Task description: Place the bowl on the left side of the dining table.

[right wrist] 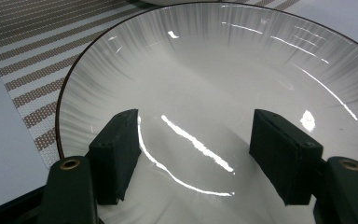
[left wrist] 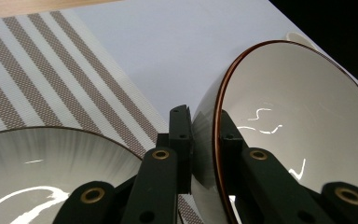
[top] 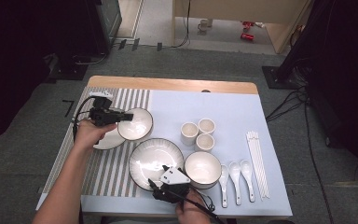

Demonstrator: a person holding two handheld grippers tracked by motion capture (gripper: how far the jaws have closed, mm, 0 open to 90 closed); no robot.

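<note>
Left gripper view | bowl (left wrist: 298, 121) rim pinched in left tool (left wrist: 205, 135)

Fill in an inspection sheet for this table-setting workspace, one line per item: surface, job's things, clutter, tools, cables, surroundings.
Surface: wooden table under a pale blue cloth, with a striped placemat on the left.
Job's things: small bowl gripped by its rim; large ribbed plate at the middle.
Clutter: second bowl, three cups, three spoons, chopsticks, a small plate under the left hand.
Tools: left tool shut on the small bowl's rim; right tool open over the large ribbed plate.
Cables: one trails from each tool; more lie on the floor at right.
Surroundings: grey carpet, dark stands, red cans on the far floor.
</note>
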